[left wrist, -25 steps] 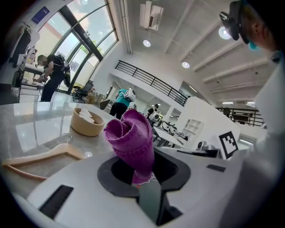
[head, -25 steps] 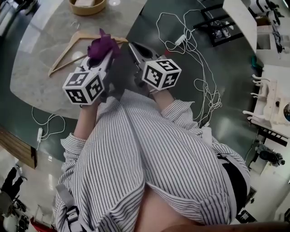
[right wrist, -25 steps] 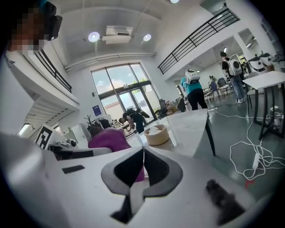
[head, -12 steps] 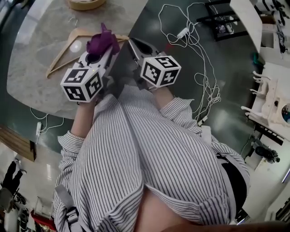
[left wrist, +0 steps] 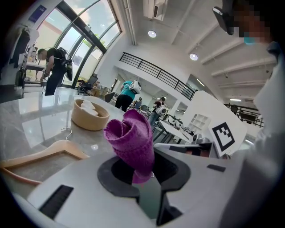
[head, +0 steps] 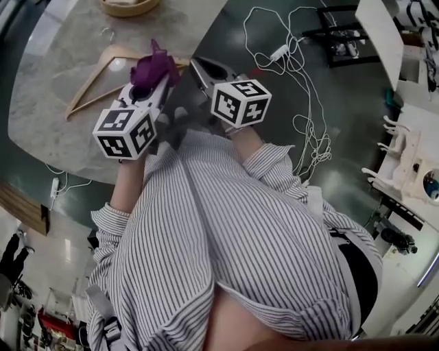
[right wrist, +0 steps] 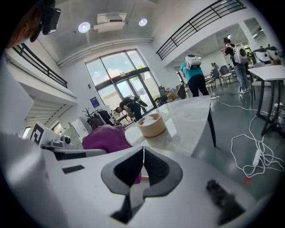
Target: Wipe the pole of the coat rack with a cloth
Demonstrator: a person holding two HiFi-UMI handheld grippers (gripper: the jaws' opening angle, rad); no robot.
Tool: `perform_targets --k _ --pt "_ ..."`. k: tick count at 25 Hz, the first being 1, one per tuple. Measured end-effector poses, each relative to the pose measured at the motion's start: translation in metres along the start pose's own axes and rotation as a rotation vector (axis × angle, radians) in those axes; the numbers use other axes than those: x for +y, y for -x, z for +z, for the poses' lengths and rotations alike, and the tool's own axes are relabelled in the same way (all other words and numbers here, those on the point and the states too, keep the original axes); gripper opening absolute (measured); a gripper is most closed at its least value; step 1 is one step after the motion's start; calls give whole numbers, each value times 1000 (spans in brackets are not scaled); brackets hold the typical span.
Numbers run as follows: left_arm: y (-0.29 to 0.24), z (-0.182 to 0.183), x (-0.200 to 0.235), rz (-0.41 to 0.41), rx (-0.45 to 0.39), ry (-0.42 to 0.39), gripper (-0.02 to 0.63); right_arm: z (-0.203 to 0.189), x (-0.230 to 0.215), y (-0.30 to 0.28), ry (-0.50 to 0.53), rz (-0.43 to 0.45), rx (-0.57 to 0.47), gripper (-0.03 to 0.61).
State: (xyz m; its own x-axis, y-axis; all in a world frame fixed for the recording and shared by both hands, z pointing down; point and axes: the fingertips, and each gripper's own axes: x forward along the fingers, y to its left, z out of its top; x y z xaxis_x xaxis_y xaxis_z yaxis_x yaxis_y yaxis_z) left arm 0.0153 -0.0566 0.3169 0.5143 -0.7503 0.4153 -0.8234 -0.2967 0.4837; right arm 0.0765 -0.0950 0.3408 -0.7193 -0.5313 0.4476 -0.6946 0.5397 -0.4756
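Status: pickup done, wiping not started. Holding purple cloth [left wrist: 131, 140] in left tool [left wrist: 143, 177], jaws clamped on its lower end, rolled bunch sticking up past the tips. Right tool [right wrist: 143, 165] pressed together on nothing; purple behind its tips = left's cloth alongside. Both held close in front of the chest, side by side, over the edge of the marble table [head: 55, 96]. Wooden hanger [head: 96, 72] and tan bowl [head: 129, 7] on the table, neither touched by a tool. No pole against the cloth in any view, none seen ahead of either tool. White pegged frame [head: 401, 161] at far right of head view, well apart, across a floor strewn with white cables [head: 305, 103]. Possibly the coat rack, can't confirm. Reckon remaining: basically everything, i.e. get to the rack, press cloth to the pole, run it along the length. Right tool free to steady the rack, probably. Narrow-looking grip, low on the roll; worth watching for slip once dragging on the pole.
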Motion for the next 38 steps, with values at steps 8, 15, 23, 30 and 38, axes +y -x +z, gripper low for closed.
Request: perform_targets --k 8,15,23,30,38 --pt "-18 -14 14 15 71 14 91 -18 -21 -13 -25 2 73 17" --pt "-42 -28 26 17 131 41 91 -39 -43 -26 -52 -12 136 17" --pt "-72 -31 37 -8 153 60 91 -57 -68 -38 -84 -42 163 17" --pt "-93 -36 46 -29 169 70 91 -72 -85 -52 -125 -64 175 17" --pt "-109 -40 53 -65 190 127 91 -87 -96 -66 -156 -79 207 17"
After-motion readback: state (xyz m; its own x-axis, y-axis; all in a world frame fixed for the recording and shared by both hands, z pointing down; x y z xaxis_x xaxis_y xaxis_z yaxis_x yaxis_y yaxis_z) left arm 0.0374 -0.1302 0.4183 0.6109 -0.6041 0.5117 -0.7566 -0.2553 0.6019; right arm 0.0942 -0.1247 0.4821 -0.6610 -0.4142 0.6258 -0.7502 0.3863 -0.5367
